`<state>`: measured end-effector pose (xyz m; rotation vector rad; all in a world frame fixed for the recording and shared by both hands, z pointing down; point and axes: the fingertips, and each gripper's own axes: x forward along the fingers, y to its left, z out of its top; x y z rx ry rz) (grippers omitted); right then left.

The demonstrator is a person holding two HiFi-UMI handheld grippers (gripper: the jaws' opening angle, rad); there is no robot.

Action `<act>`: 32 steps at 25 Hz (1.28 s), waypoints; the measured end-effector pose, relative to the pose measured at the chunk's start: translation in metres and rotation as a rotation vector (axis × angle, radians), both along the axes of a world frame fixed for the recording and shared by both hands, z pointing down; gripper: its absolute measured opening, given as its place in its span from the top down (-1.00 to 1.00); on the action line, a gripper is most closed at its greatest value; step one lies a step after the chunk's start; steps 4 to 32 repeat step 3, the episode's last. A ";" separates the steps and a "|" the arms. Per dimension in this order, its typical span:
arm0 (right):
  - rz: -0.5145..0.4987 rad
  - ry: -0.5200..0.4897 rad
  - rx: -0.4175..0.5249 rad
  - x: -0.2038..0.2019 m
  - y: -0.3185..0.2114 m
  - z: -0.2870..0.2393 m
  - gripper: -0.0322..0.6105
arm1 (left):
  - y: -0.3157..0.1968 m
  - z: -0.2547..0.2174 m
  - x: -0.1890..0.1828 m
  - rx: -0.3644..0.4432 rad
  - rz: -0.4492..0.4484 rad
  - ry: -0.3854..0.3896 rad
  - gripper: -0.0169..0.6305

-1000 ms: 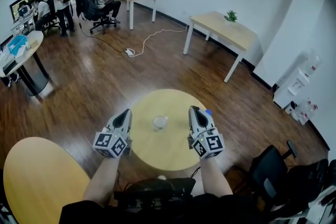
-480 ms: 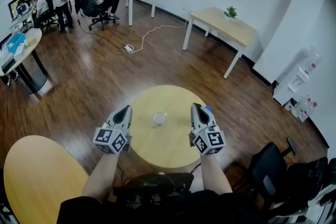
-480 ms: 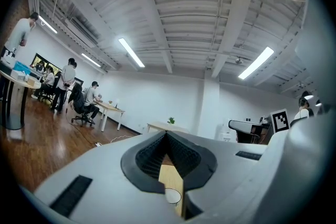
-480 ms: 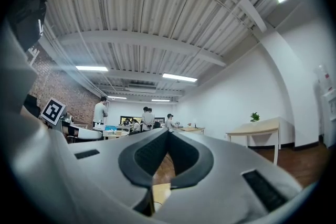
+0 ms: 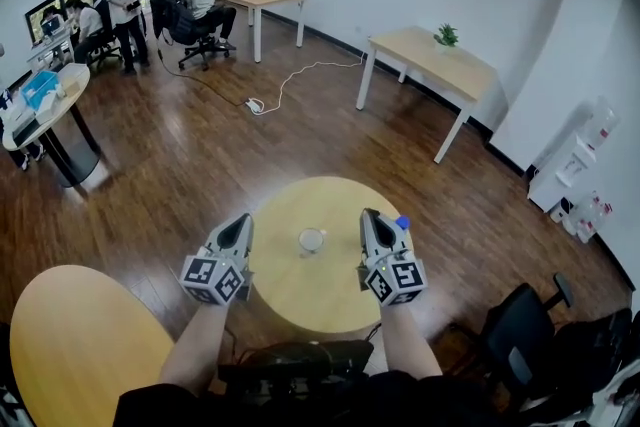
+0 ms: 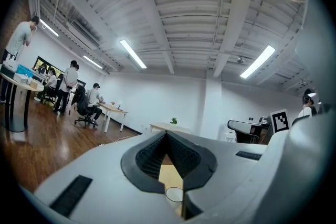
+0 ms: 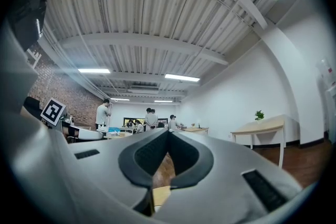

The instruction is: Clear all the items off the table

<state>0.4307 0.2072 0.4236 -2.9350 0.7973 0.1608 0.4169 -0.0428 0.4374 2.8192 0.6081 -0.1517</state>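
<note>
Surroundings: a second round yellow table [image 5: 75, 345] stands at the person's left and a black office chair [image 5: 520, 330] at the right.
In the way: the right gripper [image 5: 368, 217] hides most of a small blue-topped item [image 5: 402, 223] at the right edge of the round yellow surface [image 5: 320, 300]; what it is cannot be told.
Left gripper [image 5: 240, 221]: jaws closed together, empty, over the surface's left edge.
Right gripper: jaws closed together, empty.
Task's thing: a small clear round glass [image 5: 311, 239] stands near the surface's middle, between the grippers and apart from both.
</note>
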 end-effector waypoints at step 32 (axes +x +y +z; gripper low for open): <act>-0.002 -0.006 -0.005 0.001 -0.002 0.000 0.89 | -0.002 -0.002 0.000 -0.002 -0.006 -0.006 0.94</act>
